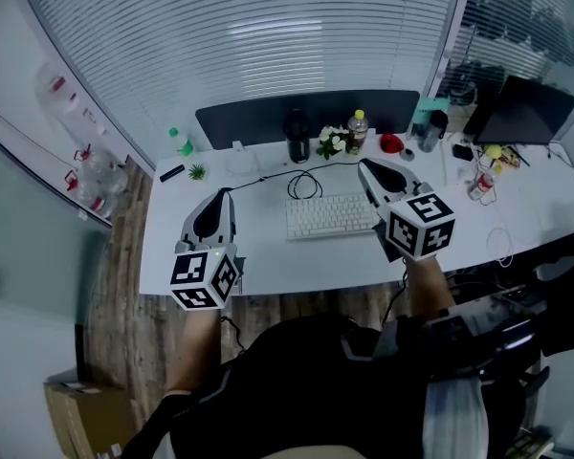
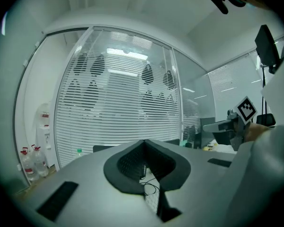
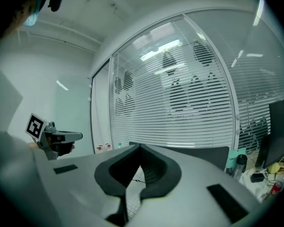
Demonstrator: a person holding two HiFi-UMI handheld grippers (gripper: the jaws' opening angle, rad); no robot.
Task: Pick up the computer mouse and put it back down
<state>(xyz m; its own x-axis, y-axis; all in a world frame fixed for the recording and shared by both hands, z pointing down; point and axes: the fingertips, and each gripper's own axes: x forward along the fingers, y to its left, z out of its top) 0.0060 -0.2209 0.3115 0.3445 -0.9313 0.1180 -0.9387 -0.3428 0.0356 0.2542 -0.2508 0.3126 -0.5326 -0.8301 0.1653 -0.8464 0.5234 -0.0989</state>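
Closest, the left claw [image 1: 222, 197] and right claw [image 1: 368, 170] hang over the bench [image 1: 268, 256] beside the keyboard [image 1: 330, 215]; no mouse shows, perhaps hidden under the right one. Left gripper view: jaws together, empty. Right gripper view: likewise. Expect light, rigid, slick: pinch its sides.

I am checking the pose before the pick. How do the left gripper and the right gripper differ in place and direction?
The left gripper is over the desk left of the keyboard; the right gripper is over the keyboard's right end. The left gripper points almost straight ahead; the right gripper slants inward, to its left. Both are shut, with nothing between the jaws.
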